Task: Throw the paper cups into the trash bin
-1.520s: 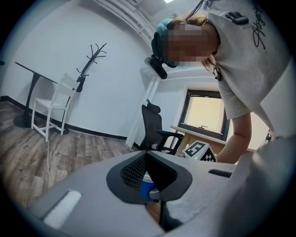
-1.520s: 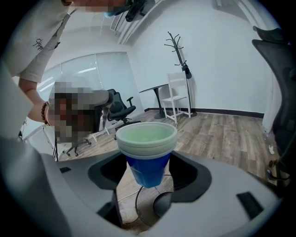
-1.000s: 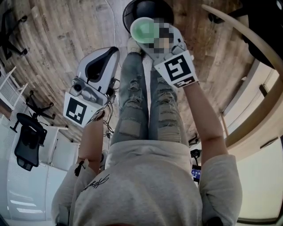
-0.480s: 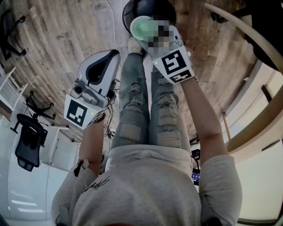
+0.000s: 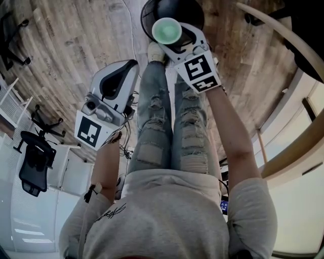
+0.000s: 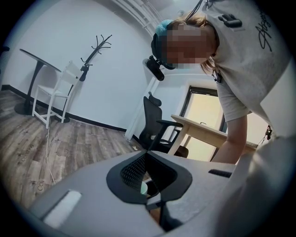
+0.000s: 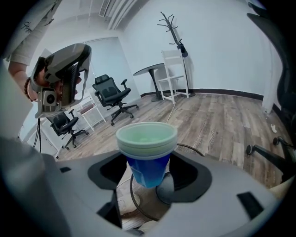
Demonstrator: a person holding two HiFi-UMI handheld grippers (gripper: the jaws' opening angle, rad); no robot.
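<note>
Above one trash bin (image 5: 191, 11) | right gripper (image 7: 147, 162) clamps two nested paper cups (image 7: 147, 143) | left gripper (image 6: 147, 155) closed, empty

Two paper cups (image 7: 147, 148), nested one inside the other, going by the doubled rim. One trash bin (image 5: 174, 9). Two tongs: the left tongs (image 6: 147, 155) and the right tongs (image 7: 147, 173). Two black office chairs (image 7: 113, 95). One coat rack (image 7: 173, 28), one round table (image 7: 148, 70), one white chair (image 7: 173, 62).
</note>
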